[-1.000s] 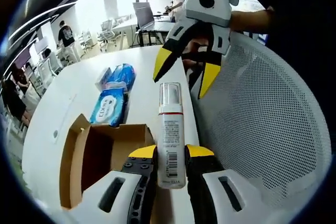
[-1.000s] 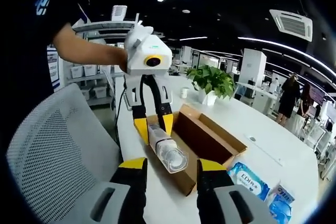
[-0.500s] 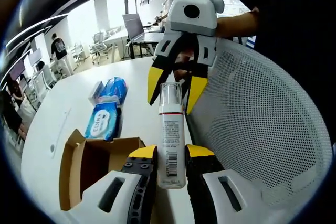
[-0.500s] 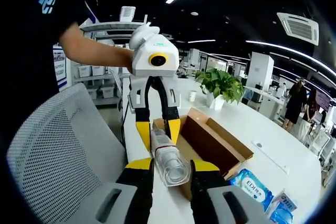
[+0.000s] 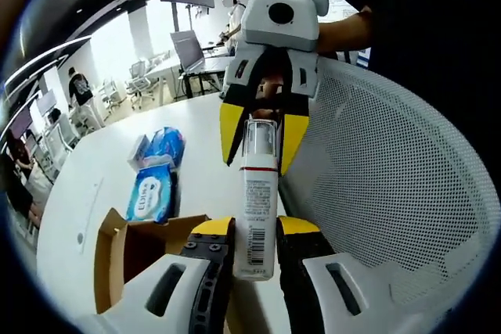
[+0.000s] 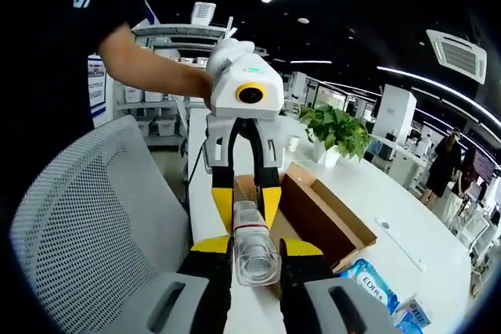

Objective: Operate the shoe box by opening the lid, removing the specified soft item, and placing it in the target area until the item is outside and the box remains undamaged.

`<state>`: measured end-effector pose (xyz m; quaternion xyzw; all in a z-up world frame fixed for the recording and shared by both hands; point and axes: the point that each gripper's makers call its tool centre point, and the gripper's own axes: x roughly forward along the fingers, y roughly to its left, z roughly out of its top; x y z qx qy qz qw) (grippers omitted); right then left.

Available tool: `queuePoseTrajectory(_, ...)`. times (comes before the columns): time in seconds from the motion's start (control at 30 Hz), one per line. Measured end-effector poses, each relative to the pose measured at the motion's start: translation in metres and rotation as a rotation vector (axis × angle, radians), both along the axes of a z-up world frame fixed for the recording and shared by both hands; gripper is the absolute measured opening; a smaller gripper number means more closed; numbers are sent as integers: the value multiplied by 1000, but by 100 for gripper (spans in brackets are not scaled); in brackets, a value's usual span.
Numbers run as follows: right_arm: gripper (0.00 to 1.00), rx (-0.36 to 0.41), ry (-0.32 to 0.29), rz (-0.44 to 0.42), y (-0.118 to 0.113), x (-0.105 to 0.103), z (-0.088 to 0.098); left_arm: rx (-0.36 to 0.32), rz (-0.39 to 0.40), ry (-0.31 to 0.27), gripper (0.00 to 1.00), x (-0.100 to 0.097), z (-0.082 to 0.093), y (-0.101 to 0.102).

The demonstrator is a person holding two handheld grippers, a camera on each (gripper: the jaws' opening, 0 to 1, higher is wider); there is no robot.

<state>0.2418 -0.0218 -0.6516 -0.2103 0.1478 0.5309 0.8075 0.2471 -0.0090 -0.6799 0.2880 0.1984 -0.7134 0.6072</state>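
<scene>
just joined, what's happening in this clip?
A person is holding a foam pump bottle between two handheld grippers above a white table. The left gripper clamps its base; the right gripper has its jaws around the clear-capped top. The open cardboard shoe box sits below, with wet-wipe packs beside it.

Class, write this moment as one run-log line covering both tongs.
left tongs: shut on bottle base | right tongs: shut on bottle cap end | bottle: held over shoe box, box open
</scene>
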Motion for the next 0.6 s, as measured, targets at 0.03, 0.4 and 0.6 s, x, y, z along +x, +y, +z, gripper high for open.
queuePoseTrajectory(0.03, 17, -11, -1, 5, 1, -1, -2, 9, -8, -16, 20, 1, -3, 0)
queuePoseTrajectory(0.4, 16, -60, -5, -3, -5, 1, -4, 0, -8, -30, 21, 4, -7, -7)
queuePoseTrajectory(0.6, 16, -88, -6, 9, -6, 0, -7, 11, -10, -39, 21, 4, -11, -8)
